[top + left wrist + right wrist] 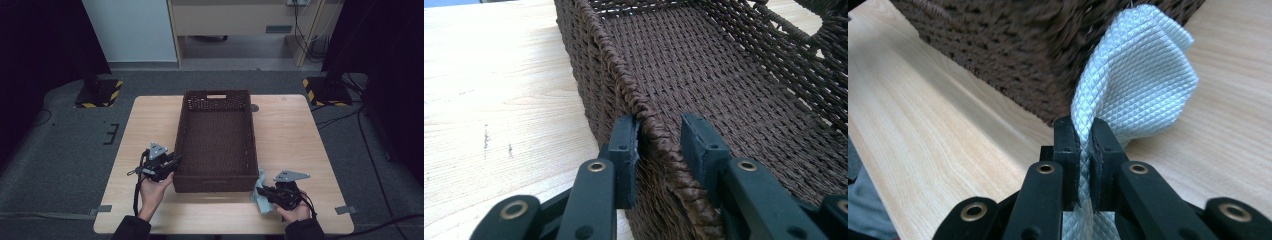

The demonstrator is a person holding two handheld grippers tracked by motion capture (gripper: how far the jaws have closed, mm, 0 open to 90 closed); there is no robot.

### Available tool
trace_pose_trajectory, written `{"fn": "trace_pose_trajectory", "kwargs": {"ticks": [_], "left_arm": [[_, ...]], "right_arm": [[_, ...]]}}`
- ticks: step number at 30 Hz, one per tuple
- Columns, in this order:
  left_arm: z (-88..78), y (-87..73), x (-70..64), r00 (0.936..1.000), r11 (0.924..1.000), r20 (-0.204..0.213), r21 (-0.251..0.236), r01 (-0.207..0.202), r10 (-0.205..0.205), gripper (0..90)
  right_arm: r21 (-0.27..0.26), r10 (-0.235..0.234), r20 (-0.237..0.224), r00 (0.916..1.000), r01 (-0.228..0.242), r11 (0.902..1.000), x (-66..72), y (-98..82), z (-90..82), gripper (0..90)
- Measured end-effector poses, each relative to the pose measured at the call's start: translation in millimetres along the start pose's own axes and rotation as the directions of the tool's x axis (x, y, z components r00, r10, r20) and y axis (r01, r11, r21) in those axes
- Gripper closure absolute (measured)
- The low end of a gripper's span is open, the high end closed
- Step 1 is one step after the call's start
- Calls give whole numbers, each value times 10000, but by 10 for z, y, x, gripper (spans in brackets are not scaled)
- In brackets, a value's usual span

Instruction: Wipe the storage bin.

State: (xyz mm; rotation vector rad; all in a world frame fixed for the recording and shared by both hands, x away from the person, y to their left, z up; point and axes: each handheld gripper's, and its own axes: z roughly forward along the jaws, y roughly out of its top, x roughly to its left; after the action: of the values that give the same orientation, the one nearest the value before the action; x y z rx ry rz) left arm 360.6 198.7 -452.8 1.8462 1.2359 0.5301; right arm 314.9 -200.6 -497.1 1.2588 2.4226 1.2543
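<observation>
Left hand-held gripper [659, 145]: jaws part-way apart, straddling the braided rim of the basket's long side wall; one jaw stands outside the wall and looks to touch it, the other stands inside with a gap between its pad and the rim, so the pads do not clamp the rim.
Left hand-held gripper, high view [175, 161]: at the near left corner of the basket, pointing toward it, grey three-cornered plate on top, cable trailing down beside the wrist.
Left hand [152, 190]: wrapped around the gripper's body, dark sleeve coming in from the bottom edge.
Right hand-held gripper [1086, 137]: jaws nearly together, pinching a fold of the cloth between the pads.
Right hand-held gripper, high view [264, 191]: just off the basket's near right corner, low over the desk, grey plate on top.
Right hand [295, 210]: behind the gripper, near the desk's front edge.
Cloth [1140, 80]: pale blue-white with a fine diamond weave, folded and rising up out of the jaws; its upper edge stands in front of the basket's outer wall, and whether it touches the wall cannot be told.
Cloth, high view [260, 187]: a small pale bunch beside the basket's near right corner, outside the basket.
Basket [215, 184]: dark brown woven rectangle, long axis running away from the person, handle slot in the far end wall; it sits on the middle of the desk.
Basket inside [704, 70]: woven floor.
Desk [290, 135]: light wood, bare on both sides of the basket.
Floor [65, 150]: grey carpet, with cables and two yellow-and-black striped bases beyond the desk's far corners.
</observation>
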Motion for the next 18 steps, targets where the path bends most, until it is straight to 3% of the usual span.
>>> {"fn": "trace_pose_trajectory", "kwargs": {"ticks": [5,6,8,10,13,14,15,18], "left_arm": [[1,0,-1,10000,10000,9,4,-56,56,676],[2,0,0,10000,10000,18,2,-77,77,676],[3,0,1,10000,10000,43,-7,-67,67,676],[3,-1,1,10000,10000,48,-8,-55,55,676],[3,-1,1,10000,10000,47,-2,-56,57,676],[3,-1,1,10000,10000,47,-2,-56,57,676],[3,-2,2,10000,10000,48,-4,-54,54,676],[4,-3,4,10000,10000,76,-13,-44,44,675]], "right_arm": [[-426,112,326,9994,-98,9990,-85,33,-102,846],[-869,355,828,9959,-283,9958,-203,43,-222,846],[-976,483,1368,9894,-351,9946,-297,39,-309,846],[-883,502,2170,9749,-316,9956,-447,17,-412,846],[-718,615,2666,9618,-438,9965,-582,-31,-480,845],[-718,615,2666,9618,-438,9965,-582,-31,-480,845],[-650,596,2942,9539,-423,9970,-638,-50,-513,845],[-703,802,3116,9468,-611,9956,-701,-68,-526,844]]}}
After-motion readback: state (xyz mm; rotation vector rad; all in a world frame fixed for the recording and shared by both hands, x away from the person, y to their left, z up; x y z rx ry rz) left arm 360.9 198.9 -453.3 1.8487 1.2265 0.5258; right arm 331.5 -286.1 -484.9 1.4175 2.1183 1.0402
